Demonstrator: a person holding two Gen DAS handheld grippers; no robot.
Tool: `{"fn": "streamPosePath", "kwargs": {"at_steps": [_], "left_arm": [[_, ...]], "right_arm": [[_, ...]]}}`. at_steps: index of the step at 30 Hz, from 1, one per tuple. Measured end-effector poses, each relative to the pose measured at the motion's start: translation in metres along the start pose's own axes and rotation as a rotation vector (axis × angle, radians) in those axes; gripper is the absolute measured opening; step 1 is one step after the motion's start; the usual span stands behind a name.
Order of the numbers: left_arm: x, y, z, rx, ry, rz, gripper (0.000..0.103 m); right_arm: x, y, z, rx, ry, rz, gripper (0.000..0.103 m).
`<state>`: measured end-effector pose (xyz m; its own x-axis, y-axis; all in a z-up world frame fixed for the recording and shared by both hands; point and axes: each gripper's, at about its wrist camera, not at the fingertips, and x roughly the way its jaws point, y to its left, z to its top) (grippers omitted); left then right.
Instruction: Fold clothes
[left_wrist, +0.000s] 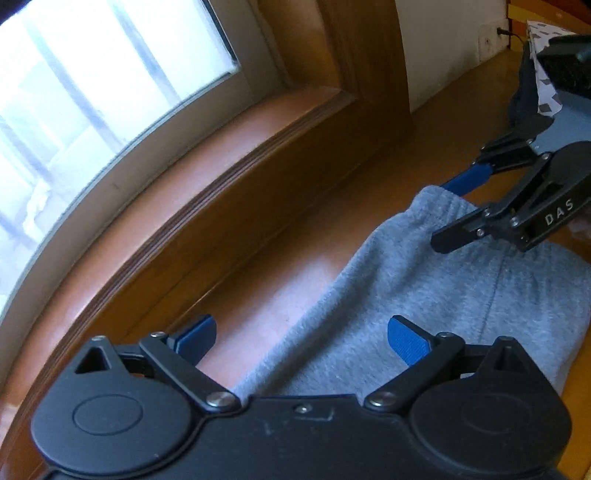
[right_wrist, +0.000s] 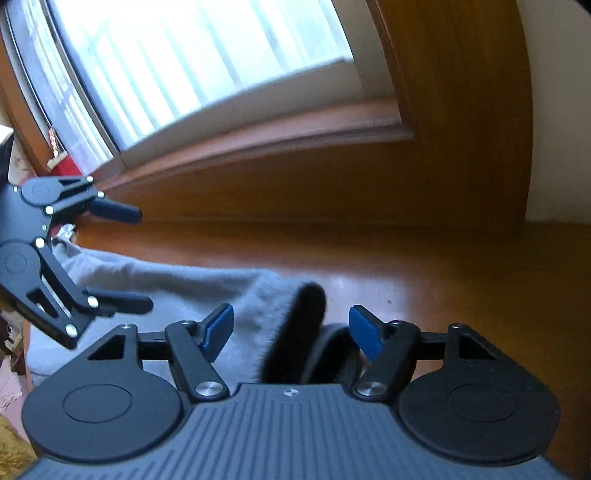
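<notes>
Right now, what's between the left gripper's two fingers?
In the left wrist view, the open left gripper has the edge of the gray sweatpants between its fingers, plus a strip of bare wooden table on the left side. Nothing is clamped.

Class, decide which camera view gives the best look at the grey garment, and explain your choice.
The left wrist view is best: the grey garment spreads broadly across the wooden surface, seam and hem visible. The right wrist view shows only a blurred strip and a folded end between the open right tool fingers.
</notes>
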<state>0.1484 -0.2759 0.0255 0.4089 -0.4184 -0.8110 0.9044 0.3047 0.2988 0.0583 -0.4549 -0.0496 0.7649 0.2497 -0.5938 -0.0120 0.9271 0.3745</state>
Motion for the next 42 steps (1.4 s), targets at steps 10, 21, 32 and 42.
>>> {"fn": "streamPosePath", "kwargs": {"at_steps": [10,21,32,42], "left_arm": [[0.023,0.035,-0.018,0.044,0.071,-0.108,0.094],[0.026,0.029,-0.028,0.001,0.088,-0.087,0.094],[-0.026,-0.001,-0.037,0.054,0.015,-0.058,0.095],[-0.002,-0.025,-0.025,0.017,0.034,-0.031,0.095]], "right_arm": [[0.012,0.002,0.001,-0.042,0.001,0.045,0.064],[0.009,-0.004,-0.002,0.058,-0.073,0.160,0.027],[-0.097,0.059,0.007,0.084,-0.167,0.210,0.019],[-0.018,0.040,-0.013,0.008,0.001,-0.144,0.039]]}}
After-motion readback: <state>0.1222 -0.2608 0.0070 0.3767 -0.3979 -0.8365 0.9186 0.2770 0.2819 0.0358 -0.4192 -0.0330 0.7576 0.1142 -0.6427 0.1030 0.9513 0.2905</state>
